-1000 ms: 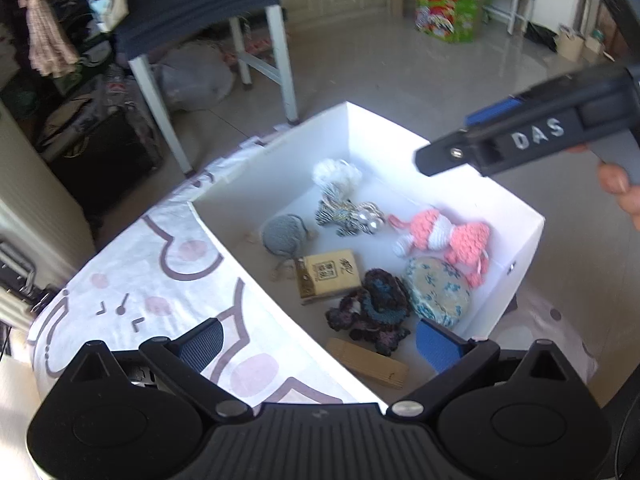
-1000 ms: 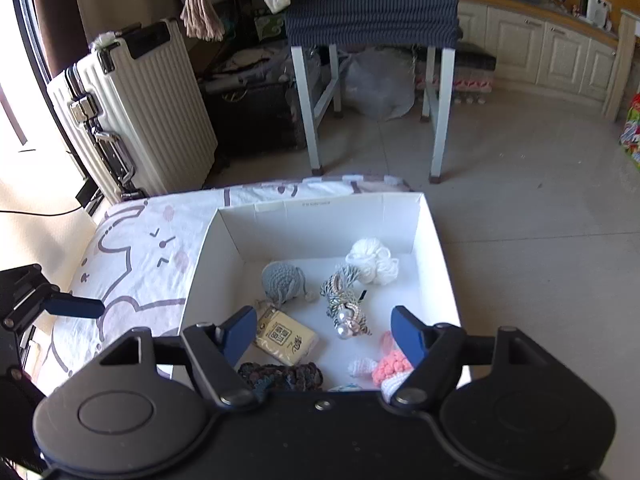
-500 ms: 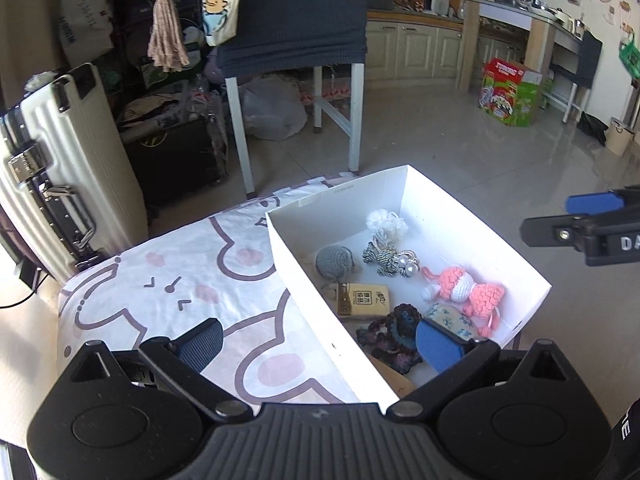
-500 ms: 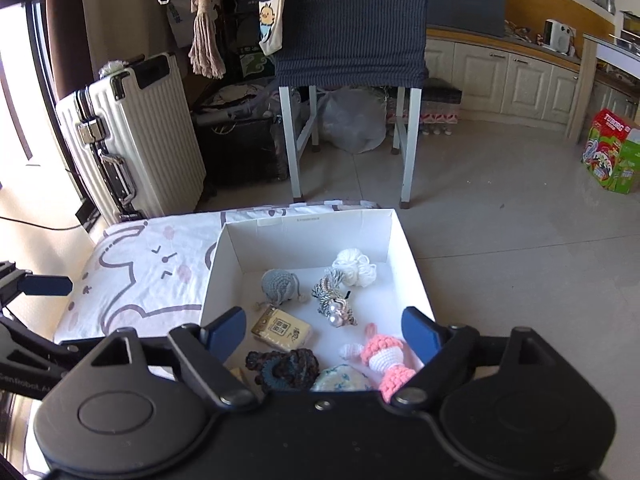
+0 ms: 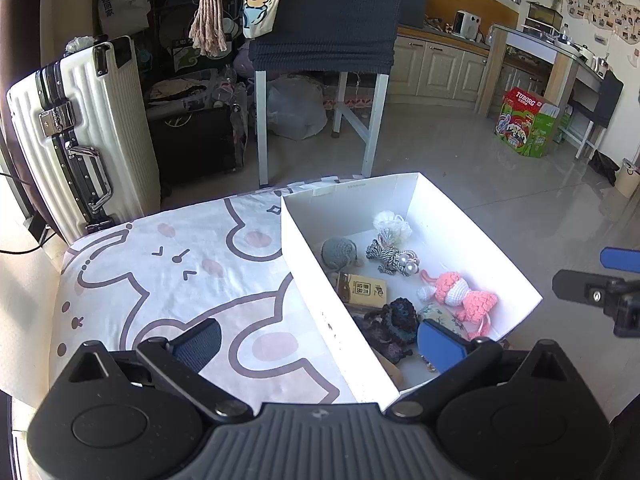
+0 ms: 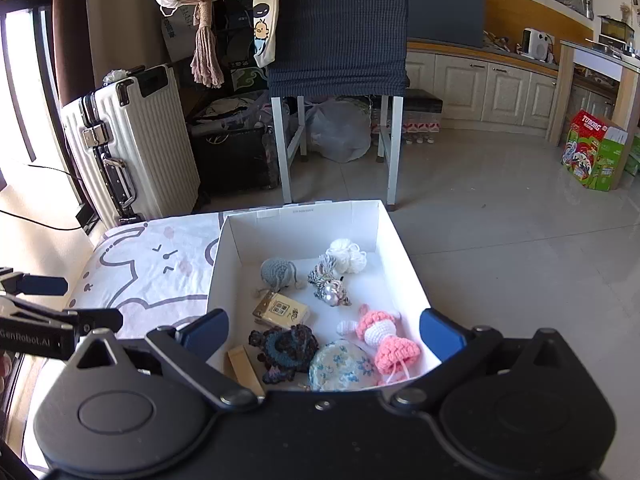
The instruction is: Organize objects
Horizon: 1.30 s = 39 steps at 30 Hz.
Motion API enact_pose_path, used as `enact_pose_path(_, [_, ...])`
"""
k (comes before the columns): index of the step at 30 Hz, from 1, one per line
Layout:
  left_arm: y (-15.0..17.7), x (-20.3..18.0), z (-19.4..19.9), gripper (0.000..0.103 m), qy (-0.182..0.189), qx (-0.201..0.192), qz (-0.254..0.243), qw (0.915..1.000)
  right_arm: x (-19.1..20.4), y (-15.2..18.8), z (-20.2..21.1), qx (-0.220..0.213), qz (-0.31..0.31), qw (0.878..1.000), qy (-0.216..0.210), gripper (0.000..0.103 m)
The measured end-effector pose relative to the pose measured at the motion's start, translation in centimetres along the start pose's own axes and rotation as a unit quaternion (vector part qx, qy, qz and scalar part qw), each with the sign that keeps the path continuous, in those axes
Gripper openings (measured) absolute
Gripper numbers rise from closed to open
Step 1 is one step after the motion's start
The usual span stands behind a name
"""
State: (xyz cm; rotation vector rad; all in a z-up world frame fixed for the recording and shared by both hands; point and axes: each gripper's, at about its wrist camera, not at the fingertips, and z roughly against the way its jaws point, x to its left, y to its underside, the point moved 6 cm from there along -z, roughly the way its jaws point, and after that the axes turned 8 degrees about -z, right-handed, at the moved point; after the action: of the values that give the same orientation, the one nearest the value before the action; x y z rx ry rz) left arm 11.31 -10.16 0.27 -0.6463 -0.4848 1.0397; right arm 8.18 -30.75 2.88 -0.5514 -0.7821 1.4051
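Observation:
A white open box (image 6: 296,216) (image 5: 304,264) sits on a table with a cartoon-print cloth (image 5: 160,272). It holds several small items: a pink crochet doll (image 6: 384,336) (image 5: 464,296), a grey knitted ball (image 6: 276,270), a white pom-pom (image 6: 346,254), a striped cord charm (image 6: 330,282), a tan card packet (image 6: 282,312), a dark crochet piece (image 6: 286,348), a floral pouch (image 6: 342,366) and a wooden piece (image 6: 244,368). My left gripper (image 5: 320,340) is open and empty above the box's near left wall. My right gripper (image 6: 324,328) is open and empty above the box's near end.
A white suitcase (image 6: 132,144) stands at the left beyond the table. A chair with a dark cover (image 6: 336,32) stands behind the box, with bags under it. A green carton (image 6: 592,156) sits on the tiled floor at the right.
Both grippers have drawn back and up from the box, so more of the room and table shows. Both stay open and empty. The box's contents have not moved.

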Motion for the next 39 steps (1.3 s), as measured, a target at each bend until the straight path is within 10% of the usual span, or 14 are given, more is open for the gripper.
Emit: enact_pose_path(39, [0.8, -0.3, 0.3, 0.103, 0.007, 0.001, 0.002, 1.0, 0.0, 1.7, -0.5, 0.01, 0.003, 1.0, 0.028, 0.103])
